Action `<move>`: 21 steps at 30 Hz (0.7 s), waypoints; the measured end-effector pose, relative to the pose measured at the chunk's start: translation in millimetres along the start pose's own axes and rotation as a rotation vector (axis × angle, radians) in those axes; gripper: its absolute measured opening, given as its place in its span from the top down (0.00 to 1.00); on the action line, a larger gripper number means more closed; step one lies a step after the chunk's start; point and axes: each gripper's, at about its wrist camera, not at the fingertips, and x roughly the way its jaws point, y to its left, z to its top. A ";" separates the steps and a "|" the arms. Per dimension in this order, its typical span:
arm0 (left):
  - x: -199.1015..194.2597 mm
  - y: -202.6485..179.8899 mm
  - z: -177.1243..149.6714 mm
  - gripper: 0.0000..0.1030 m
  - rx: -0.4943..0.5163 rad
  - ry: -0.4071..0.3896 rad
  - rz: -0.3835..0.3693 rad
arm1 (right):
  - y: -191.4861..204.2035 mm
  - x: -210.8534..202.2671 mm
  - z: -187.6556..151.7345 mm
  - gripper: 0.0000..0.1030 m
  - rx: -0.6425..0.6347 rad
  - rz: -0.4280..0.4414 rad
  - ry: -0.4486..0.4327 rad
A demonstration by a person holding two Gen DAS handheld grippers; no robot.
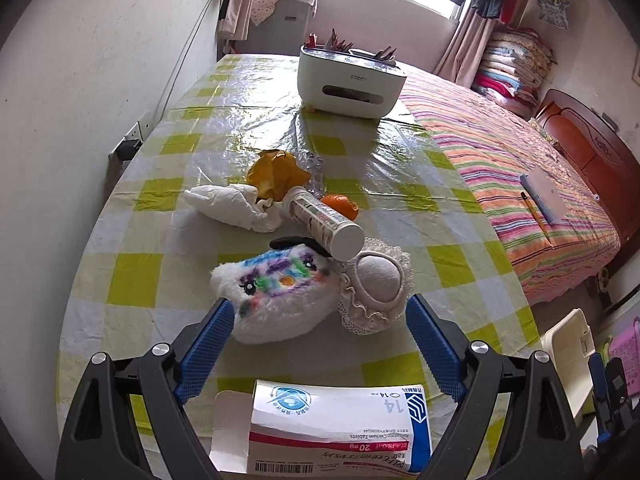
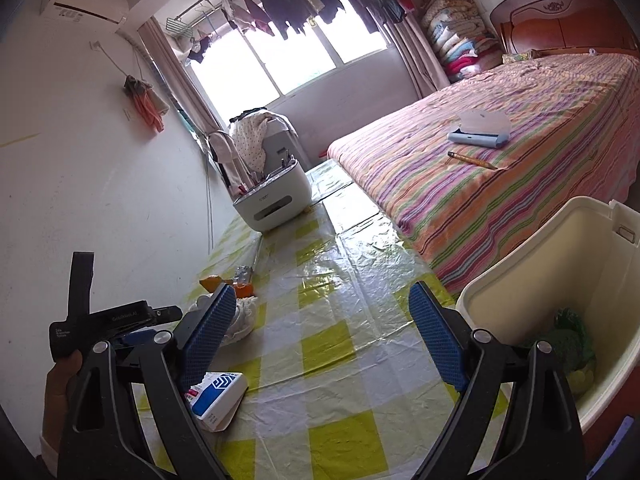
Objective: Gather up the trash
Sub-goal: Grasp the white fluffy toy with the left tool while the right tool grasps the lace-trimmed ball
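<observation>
In the bin [image 2: 520, 280], green trash [image 2: 570, 344], half hidden

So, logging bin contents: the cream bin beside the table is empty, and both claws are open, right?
Not quite. The right wrist view shows the cream bin already holds something green. The left claw and right claw are indeed open.

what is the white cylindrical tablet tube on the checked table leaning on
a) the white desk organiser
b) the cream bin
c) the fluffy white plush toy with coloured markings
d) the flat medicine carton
c: in the left wrist view the white cylindrical tablet tube has its near capped end propped on the fluffy white plush toy with coloured markings, far from the organiser, carton and bin.
</observation>
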 end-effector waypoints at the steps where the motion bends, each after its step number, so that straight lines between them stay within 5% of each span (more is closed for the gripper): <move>1: 2.0 2.9 -0.9 0.17 -0.001 0.004 0.012 | 5.0 7.7 -2.2 0.16 -0.008 0.009 0.026; 14: 38.4 38.6 -3.1 0.17 -0.120 0.085 -0.006 | 56.8 86.0 -5.8 0.16 -0.081 0.036 0.180; 19: 35.5 37.3 -2.1 0.18 -0.136 0.056 -0.037 | 65.5 119.7 -6.7 0.16 -0.078 0.057 0.262; 21: 34.4 35.7 -1.5 0.27 -0.125 0.042 -0.038 | 64.7 131.5 -8.2 0.16 -0.066 0.052 0.289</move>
